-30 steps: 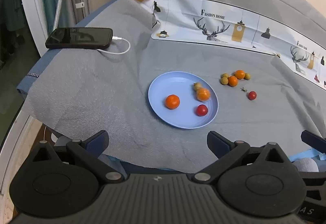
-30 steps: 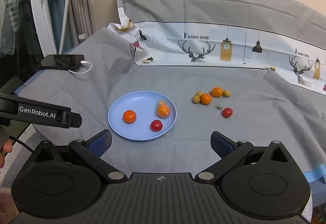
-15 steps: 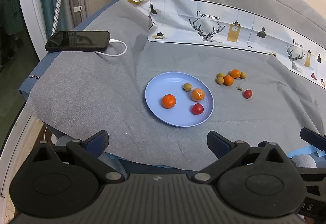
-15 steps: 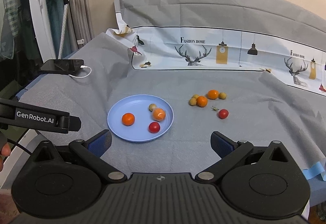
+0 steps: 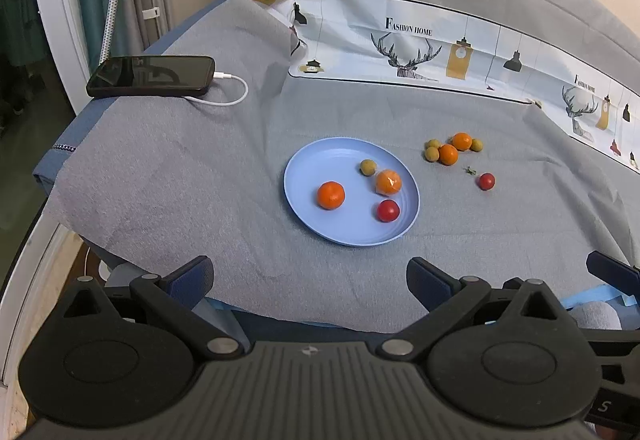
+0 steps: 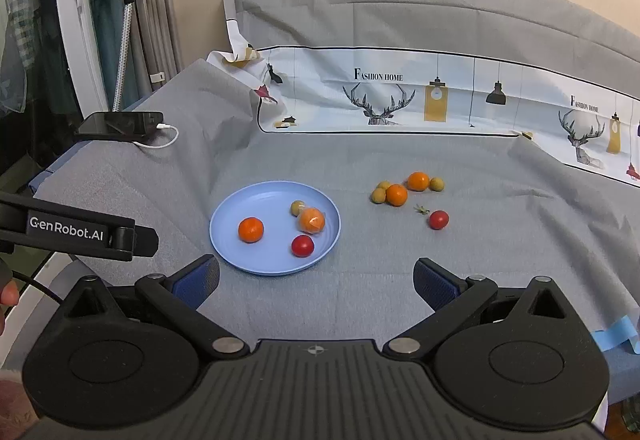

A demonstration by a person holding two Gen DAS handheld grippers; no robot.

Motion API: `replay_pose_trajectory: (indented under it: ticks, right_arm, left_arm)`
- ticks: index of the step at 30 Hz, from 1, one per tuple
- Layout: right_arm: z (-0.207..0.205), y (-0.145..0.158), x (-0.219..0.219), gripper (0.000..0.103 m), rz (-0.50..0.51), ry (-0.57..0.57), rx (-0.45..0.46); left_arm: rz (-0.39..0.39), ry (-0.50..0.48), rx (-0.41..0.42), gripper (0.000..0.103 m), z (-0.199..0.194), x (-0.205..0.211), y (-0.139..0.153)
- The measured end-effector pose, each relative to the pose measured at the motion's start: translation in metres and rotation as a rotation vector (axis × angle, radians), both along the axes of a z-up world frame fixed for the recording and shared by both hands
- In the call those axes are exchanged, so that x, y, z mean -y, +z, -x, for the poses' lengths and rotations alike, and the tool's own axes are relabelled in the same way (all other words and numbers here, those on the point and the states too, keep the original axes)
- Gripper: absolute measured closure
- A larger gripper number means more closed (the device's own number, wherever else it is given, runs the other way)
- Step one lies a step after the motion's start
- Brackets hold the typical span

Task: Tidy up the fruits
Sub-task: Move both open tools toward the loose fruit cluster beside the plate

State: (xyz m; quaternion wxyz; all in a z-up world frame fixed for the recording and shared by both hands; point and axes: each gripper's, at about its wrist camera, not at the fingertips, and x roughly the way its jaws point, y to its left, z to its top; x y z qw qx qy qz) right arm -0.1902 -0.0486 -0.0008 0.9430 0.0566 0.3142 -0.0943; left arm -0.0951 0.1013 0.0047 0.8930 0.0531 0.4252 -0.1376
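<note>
Both grippers hang back over the near edge of the table, well short of the fruit. The left gripper [image 5: 310,276] has its jaws spread wide with nothing between them, and the right gripper [image 6: 316,276] is the same – fingers apart, empty.

On the grey cloth [image 5: 180,176] sits a blue plate [image 5: 320,168]. On the plate, reading it as a clock face in the left wrist view: an orange [image 5: 331,195] lies near 8 o'clock, a small greenish fruit [image 5: 368,167] toward 1 o'clock, a peeled or wrapped orange piece [image 5: 388,182] just beside it at about 3 o'clock, and a red cherry tomato [image 5: 387,210] at about 4 o'clock. The greenish fruit and the wrapped piece look close to touching; I cannot tell whether they do.

Off the plate, out at its 2 o'clock, a cluster lies on the cloth – two oranges [image 5: 448,154] touching or nearly so, with three small greenish fruits [image 5: 431,154] around them. A second cherry tomato [image 5: 486,181] lies alone nearer, at the plate's 3 o'clock, with a tiny green stem [image 5: 470,171] just beside it.

Far out at the plate's 10 o'clock, a black phone [image 5: 150,76] lies at the table's corner with a white cable [image 5: 228,102] plugged in. A printed strip with deer and lamps [image 5: 408,48] runs along the back.
</note>
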Motion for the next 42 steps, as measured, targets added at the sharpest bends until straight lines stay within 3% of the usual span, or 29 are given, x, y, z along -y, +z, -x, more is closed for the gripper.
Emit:
replay_pose_trajectory:
  ticks: [27, 42]
  right_arm:
    - [-0.012, -0.011, 0.002, 0.001, -0.015, -0.003, -0.031]
    - [-0.019, -0.018, 0.012, 0.001, -0.041, -0.015, -0.048]
  left_arm:
    - [-0.019, 0.003, -0.046, 0.000, -0.018, 0.004, -0.011]
    - [-0.079, -0.007, -0.054, 0.000, -0.030, 0.015, -0.011]
